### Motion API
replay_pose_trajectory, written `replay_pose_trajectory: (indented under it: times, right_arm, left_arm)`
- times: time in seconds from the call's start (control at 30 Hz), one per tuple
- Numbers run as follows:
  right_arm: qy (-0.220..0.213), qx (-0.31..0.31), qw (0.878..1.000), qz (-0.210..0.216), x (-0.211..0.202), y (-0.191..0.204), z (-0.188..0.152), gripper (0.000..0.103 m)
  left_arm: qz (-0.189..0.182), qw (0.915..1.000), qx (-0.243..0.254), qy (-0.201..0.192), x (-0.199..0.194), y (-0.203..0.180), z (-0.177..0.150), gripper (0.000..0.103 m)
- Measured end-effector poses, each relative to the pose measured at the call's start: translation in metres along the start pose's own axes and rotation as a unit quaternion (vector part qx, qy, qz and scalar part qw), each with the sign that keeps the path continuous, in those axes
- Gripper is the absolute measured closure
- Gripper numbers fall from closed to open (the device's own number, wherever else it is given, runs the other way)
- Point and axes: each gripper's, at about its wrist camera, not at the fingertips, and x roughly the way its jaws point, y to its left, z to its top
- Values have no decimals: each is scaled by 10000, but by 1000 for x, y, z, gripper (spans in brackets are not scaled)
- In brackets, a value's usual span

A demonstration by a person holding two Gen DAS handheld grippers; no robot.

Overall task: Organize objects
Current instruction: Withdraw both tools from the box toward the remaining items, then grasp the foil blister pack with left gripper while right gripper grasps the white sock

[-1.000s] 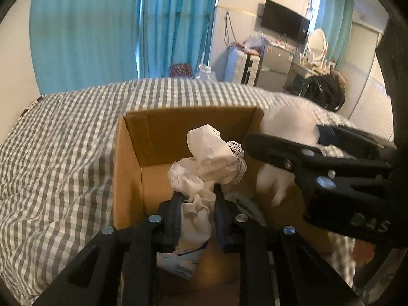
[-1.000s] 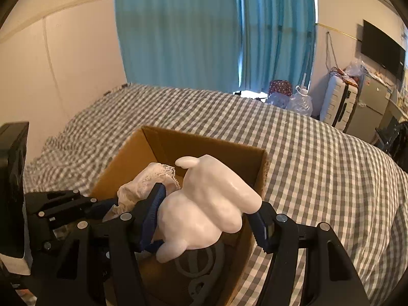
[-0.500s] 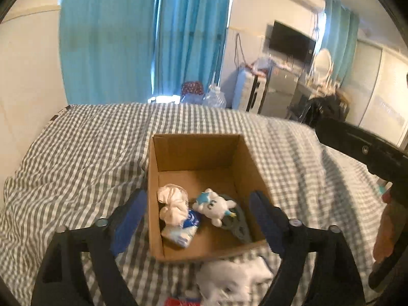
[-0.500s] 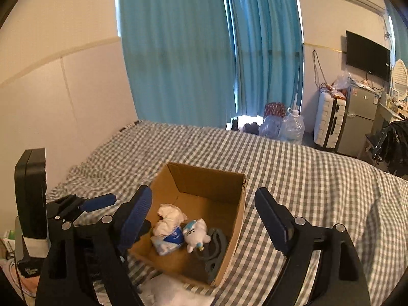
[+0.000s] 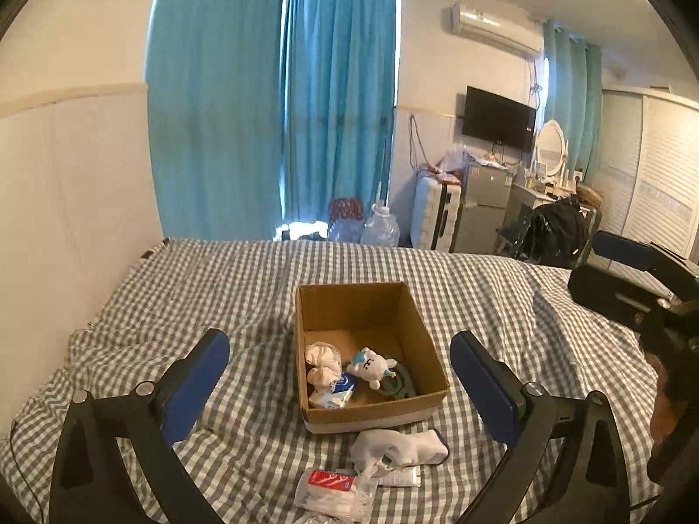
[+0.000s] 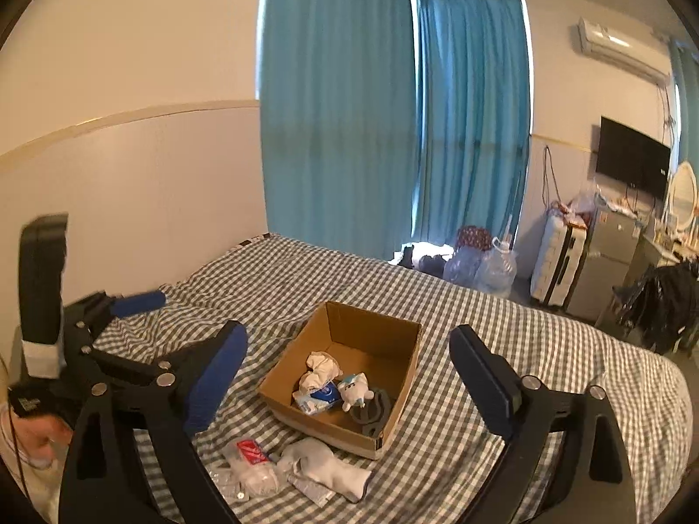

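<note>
An open cardboard box [image 5: 430, 364] [image 6: 404, 375] sits on the checked bed. Inside lie a crumpled white cloth [image 5: 322, 360] [image 6: 321, 364], a blue-and-white packet [image 5: 334, 393] [image 6: 316, 395], a small white plush toy [image 5: 371, 367] [image 6: 356, 388] and a dark ring-shaped thing [image 5: 399, 386] [image 6: 371, 410]. In front of the box lie a white sock [image 5: 399, 445] [image 6: 325, 469] and a clear plastic bag with a red packet [image 5: 332, 487] [image 6: 249, 465]. My left gripper [image 5: 340, 386] and right gripper [image 6: 349, 380] are both open and empty, held back above the bed.
The grey checked bedspread [image 5: 196, 297] covers the whole bed. A wall runs along the left side. Blue curtains [image 5: 279, 131], water bottles [image 5: 380, 229], a suitcase [image 5: 437, 214] and a desk with a chair stand beyond the far edge.
Both grippers let go of the white cloth and the plush toy into the box, opened wide, and pulled up and back from the box.
</note>
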Motion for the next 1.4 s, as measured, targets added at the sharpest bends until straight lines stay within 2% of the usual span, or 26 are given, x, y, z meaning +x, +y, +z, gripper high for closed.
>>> replay_pose_trajectory:
  times: [0.1,0.23,0.4,0.63,0.77,0.87,0.9,1.07,1.13,1.27,1.4]
  right_arm:
    - [3,-10,10000,56,-6,3,-14,0]
    - [120,25,9999,116,2,3,-41,0]
    - [385,-51,9992,92,29,5,-91,0]
    - [1186,108,9929,63,83,-3,-157,0]
    - [1596,174,9870,-37,105,-8,-180,0]
    - [1705,183,9852,-67,113,-7,-184,0]
    - [1724,174,9848,-78,114,-5,-184,0]
    - [1838,125,9828,-114,122,-3,-190,0]
    - [1886,120,9819,-141,124,-2,-194,0]
    - [1890,164,9817,-180,122,-5,-196,0]
    - [1823,266,9827,-193,117,-10,-196,0]
  left_arm:
    - [94,9999,38,22,-7,-5,-15,0]
    - [217,9997,-55,87,-6,-7,-46,0]
    - [428,9983,-171,368,18,-4,-95,0]
    - [513,9901,-50,1308,72,4,-176,0]
    - [624,9786,298,1939,93,11,-215,0]
    - [640,9674,283,2433,105,17,-235,0]
    - [632,9656,283,2507,108,18,-240,0]
    - [498,9681,251,2443,117,19,-242,1]
    - [355,9657,162,2568,125,20,-244,5]
    - [172,9657,36,2589,118,18,-242,25]
    - [284,9657,67,2582,101,15,-239,29]
